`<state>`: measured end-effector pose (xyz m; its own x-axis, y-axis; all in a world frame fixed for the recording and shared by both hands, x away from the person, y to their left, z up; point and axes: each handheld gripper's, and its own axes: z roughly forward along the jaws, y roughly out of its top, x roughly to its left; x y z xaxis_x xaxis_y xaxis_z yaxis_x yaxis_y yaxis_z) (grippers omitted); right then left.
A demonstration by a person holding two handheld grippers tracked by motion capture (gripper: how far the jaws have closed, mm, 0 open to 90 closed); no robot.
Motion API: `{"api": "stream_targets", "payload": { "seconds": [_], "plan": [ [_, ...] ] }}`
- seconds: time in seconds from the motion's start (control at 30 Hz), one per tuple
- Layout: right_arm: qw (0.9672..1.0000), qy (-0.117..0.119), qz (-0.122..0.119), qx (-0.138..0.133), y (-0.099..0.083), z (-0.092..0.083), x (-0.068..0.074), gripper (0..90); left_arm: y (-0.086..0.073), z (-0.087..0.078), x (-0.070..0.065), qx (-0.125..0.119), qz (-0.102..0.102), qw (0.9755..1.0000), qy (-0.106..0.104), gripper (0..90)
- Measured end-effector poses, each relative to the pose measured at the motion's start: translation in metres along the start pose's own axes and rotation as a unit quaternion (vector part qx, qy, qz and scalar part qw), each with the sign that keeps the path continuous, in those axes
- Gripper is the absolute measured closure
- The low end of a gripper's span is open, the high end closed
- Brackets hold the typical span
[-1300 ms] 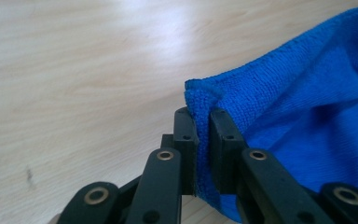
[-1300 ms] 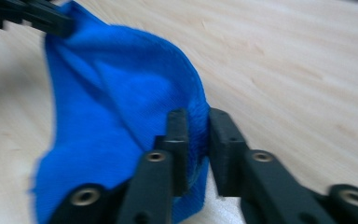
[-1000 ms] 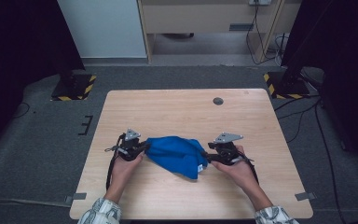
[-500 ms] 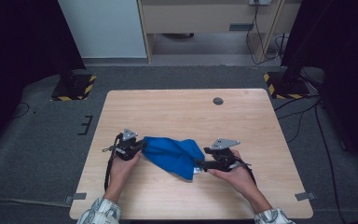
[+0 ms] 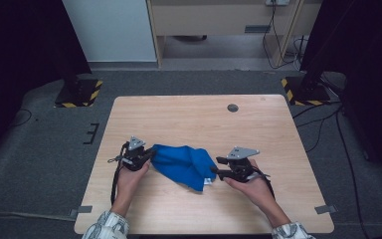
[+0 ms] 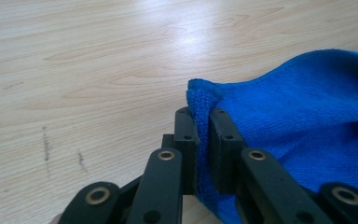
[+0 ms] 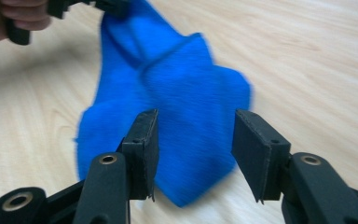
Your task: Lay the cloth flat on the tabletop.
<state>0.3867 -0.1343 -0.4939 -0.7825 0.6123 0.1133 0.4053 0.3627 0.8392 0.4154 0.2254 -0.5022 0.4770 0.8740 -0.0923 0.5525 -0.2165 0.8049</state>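
The pale wooden worktop (image 5: 179,119) is bare apart from a small dark round fitting (image 5: 233,107) near its far edge, and the blue cloth (image 5: 186,164) lies crumpled on its near half between the person's two hands. It looks like a soft terry or microfibre towel: light, limp, with no stiffness of its own, so it will sag and fold wherever it is not held, and it should drag rather than slide on the wood. Nothing about it is fragile. A grip works best on a hem or corner, where the doubled edge gives the pads something to bite. The left tool (image 6: 203,126) already does this, its jaws pressed together on a rolled corner of the cloth at its left end. The right tool (image 7: 193,140) hangs just off the opposite, lower end with its jaws apart; they have just been closing, but nothing lies between them. A small white tag (image 5: 207,181) marks that nearer corner, likely the sensible second hold.
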Motion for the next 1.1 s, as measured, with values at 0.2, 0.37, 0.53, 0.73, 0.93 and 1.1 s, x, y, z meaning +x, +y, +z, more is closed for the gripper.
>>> {"api": "stream_targets", "payload": {
  "seconds": [0.2,0.37,0.53,0.73,0.93,1.1],
  "plan": [
    [0.9995,0.026,-0.018,0.003,0.002,0.014,0.02,42.3,0.001,-0.002,-0.003,-0.005,0.002,1.0,-0.004,82.6],
    [0.9993,0.02,-0.029,0.017,0.002,0.028,0.031,42.2,0.003,-0.003,-0.004,-0.013,0.0,0.9999,-0.007,82.7],
    [0.9989,-0.005,-0.039,0.027,-0.002,0.036,0.034,57.8,0.004,-0.006,-0.004,-0.022,-0.003,0.9997,-0.009,83.0],
    [0.9994,-0.023,-0.024,0.01,-0.001,0.029,0.024,84.0,0.004,-0.006,-0.005,-0.025,-0.003,0.9996,-0.009,83.1],
    [0.9991,-0.041,-0.004,-0.003,0.0,0.014,0.009,86.3,0.005,-0.006,-0.006,-0.025,0.005,0.9997,-0.004,83.2],
    [0.9983,-0.055,0.014,-0.015,0.004,0.0,-0.004,86.5,0.005,-0.006,-0.007,-0.025,0.006,0.9997,-0.004,83.2]
  ]
}}
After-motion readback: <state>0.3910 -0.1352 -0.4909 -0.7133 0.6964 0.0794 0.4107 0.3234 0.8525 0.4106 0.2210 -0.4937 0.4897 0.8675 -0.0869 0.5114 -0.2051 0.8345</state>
